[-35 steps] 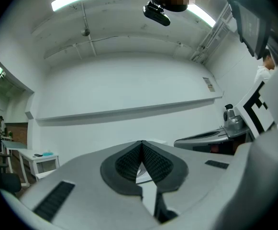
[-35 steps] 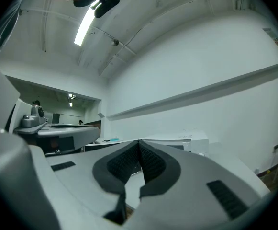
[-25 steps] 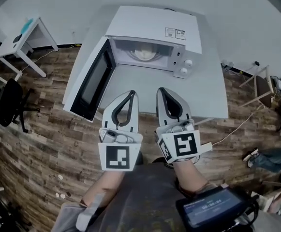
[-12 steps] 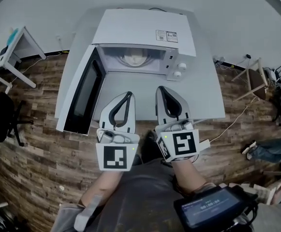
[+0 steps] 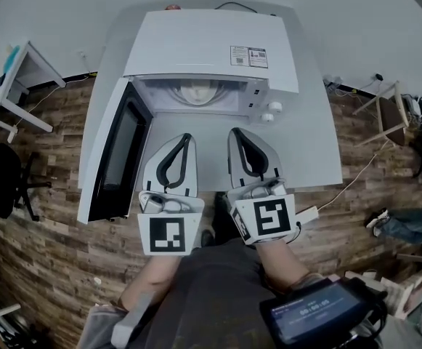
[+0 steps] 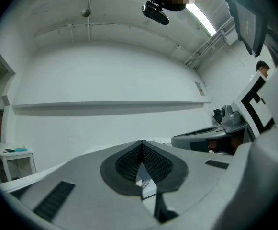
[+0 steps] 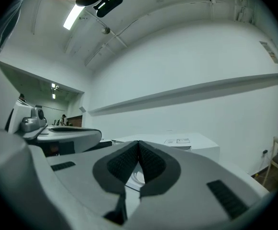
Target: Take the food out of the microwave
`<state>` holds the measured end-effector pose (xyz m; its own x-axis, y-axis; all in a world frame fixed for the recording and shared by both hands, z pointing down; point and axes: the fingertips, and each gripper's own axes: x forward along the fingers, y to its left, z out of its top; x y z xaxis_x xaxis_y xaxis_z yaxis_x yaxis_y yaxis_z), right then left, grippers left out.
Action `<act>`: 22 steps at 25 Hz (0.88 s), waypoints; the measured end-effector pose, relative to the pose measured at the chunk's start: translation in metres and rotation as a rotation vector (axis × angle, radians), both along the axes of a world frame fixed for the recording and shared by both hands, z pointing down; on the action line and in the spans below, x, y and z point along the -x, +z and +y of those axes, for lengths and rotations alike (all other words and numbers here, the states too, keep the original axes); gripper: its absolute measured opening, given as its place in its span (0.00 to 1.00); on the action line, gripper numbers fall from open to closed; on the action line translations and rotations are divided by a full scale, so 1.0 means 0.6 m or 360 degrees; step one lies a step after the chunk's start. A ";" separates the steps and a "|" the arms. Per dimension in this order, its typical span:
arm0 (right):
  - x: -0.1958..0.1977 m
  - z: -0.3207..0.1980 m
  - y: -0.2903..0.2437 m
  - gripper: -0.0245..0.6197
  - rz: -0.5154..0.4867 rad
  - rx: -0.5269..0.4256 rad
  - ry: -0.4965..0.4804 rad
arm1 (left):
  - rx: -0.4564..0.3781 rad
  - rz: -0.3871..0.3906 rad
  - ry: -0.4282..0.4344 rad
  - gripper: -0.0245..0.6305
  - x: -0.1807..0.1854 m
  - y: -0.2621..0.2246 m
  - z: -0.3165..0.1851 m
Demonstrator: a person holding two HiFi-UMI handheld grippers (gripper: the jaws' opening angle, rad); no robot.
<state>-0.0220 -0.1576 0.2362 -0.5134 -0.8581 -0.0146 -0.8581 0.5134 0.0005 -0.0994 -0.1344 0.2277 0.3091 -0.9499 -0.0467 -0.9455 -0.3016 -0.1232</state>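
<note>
- While the microwave (image 5: 196, 42) sits upper middle of the head view with its door (image 5: 116, 158) swung wide to the left, we see its cavity open toward us.
- Food (image 5: 200, 91): inside the cavity, a pale round heap on what looks like a plate. We can't tell what kind of food it is.
- We see nothing else in the cavity.
- Left gripper (image 5: 184, 138): lower centre, jaws closed tip to tip with nothing between them. It is over the grey table (image 5: 305, 144), in front of the opening and clear of the food.
- Right gripper (image 5: 234, 132): just beside the left, jaws also pressed together and empty, pointing at the cavity.
- Both gripper views confirm the ribbed pads meet with nothing clamped.
- Lower right: a device with a lit screen (image 5: 316, 313).
- Upper left: a small white side table (image 5: 29, 67) on the wood floor (image 5: 43, 231).
</note>
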 end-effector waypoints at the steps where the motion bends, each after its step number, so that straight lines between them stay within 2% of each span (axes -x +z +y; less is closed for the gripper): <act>1: 0.000 -0.010 0.004 0.05 0.0005 0.0007 -0.0008 | 0.0004 -0.0006 -0.0007 0.05 0.000 0.002 -0.012; 6: -0.001 -0.066 0.023 0.05 -0.0016 0.0053 -0.0059 | 0.0040 -0.0046 -0.0047 0.05 -0.001 0.011 -0.070; 12: 0.023 -0.131 0.033 0.05 -0.0058 0.0080 -0.0220 | 0.0021 -0.0083 -0.0135 0.05 0.004 0.010 -0.140; 17: 0.049 -0.164 0.032 0.05 -0.0071 0.0056 -0.0336 | 0.0016 -0.0115 -0.0200 0.05 0.009 0.014 -0.169; 22: 0.057 -0.190 0.029 0.05 -0.0060 0.0036 -0.0372 | 0.0004 -0.0121 -0.0214 0.05 0.011 0.016 -0.187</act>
